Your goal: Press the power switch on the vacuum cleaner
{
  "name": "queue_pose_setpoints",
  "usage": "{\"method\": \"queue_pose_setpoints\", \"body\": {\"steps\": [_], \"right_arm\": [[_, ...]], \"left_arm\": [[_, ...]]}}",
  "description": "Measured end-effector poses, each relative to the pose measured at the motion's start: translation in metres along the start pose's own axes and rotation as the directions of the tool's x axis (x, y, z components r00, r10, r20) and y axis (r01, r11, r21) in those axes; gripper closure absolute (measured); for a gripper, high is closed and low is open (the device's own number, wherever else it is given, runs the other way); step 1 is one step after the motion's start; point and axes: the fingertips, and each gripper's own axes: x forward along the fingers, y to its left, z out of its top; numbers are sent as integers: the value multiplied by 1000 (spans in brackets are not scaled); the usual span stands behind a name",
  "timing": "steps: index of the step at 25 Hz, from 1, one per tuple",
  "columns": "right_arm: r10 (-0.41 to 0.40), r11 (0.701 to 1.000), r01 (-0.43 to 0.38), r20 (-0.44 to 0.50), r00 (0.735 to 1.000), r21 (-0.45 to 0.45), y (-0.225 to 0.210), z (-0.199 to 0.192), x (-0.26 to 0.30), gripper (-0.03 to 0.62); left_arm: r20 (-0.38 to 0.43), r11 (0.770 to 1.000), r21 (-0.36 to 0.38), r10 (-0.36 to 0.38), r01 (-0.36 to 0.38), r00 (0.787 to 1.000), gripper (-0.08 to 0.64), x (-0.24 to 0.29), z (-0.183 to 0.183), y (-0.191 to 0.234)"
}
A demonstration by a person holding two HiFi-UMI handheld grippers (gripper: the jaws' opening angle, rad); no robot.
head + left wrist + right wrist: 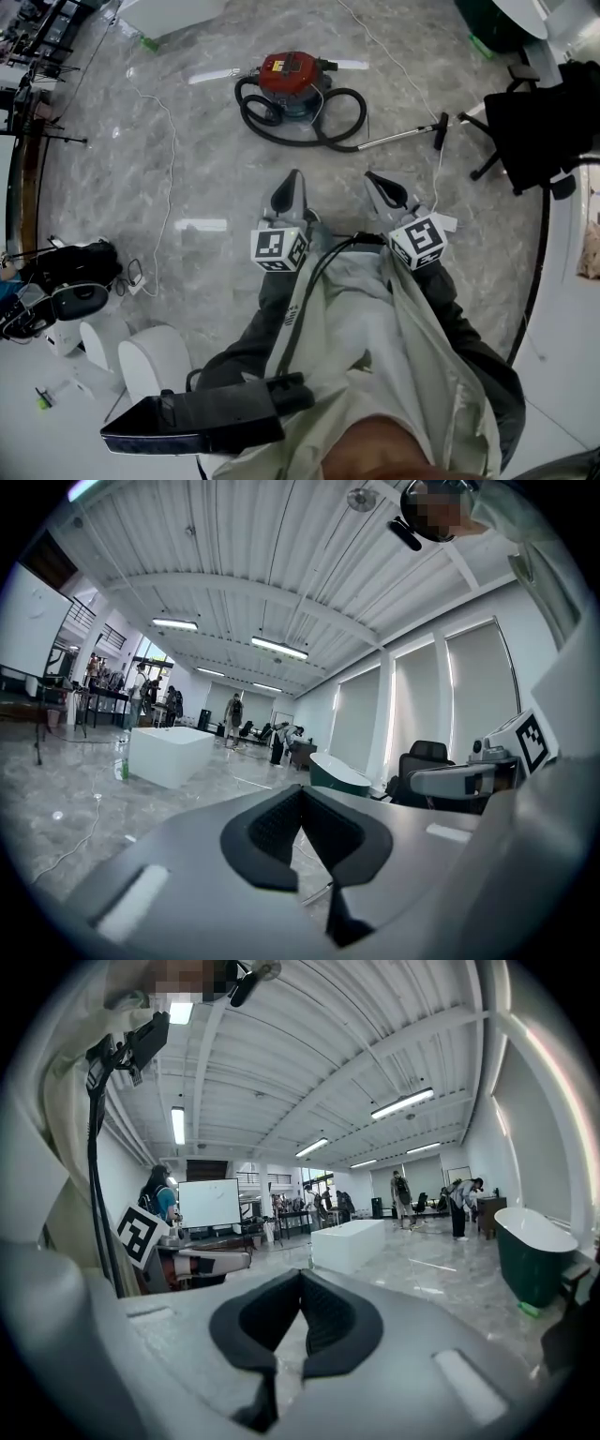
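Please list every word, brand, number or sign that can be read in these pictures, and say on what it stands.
No text can be read in any view.
Vacuum cleaner: a dark patch on its red top, perhaps a label, is too small to read.
Marker cubes: black-and-white square patterns only, no letters or numbers.
Whiteboard: nothing legible on it.
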Motion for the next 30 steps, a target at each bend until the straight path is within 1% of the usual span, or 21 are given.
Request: {"method": "queue_pose_setpoints", "body": {"steps": [6,10,13,15,17,20,23,30], "right_arm": [[37,999,-36,25,999,-31,11,-2,-23,591],[45,998,-44,21,999,-37,12,-9,-31,591],[38,999,-37,14,999,-34,15,-11,-29,591],[26,999,-25,23,999,-37,13,-7,-26,591],[13,999,-11,33,999,-38,12,-3,-24,591],[3,999,-1,33,999,-44,12,0,-19,591],[-11,999,12,26,1000,-48,6,2,-16,591],[-8,999,8,19,1000,-44,0,3,-6,591]], "left_arm": [[-4,998,18,62,-62,998,555,-30,-13,-23],[-8,997,13,76,-76,997,554,-44,-21,-35],[-22,997,-2,73,-73,997,555,-45,-25,-31],[-16,997,-11,74,-74,997,555,-39,-23,-25],[-12,997,-8,71,-71,997,555,-35,-18,-20],[-27,998,1,67,-67,997,555,-35,-17,-14],[-35,998,-11,68,-68,997,555,-32,-20,-12],[-37,997,-30,76,-77,996,555,-25,-22,-2]]}}
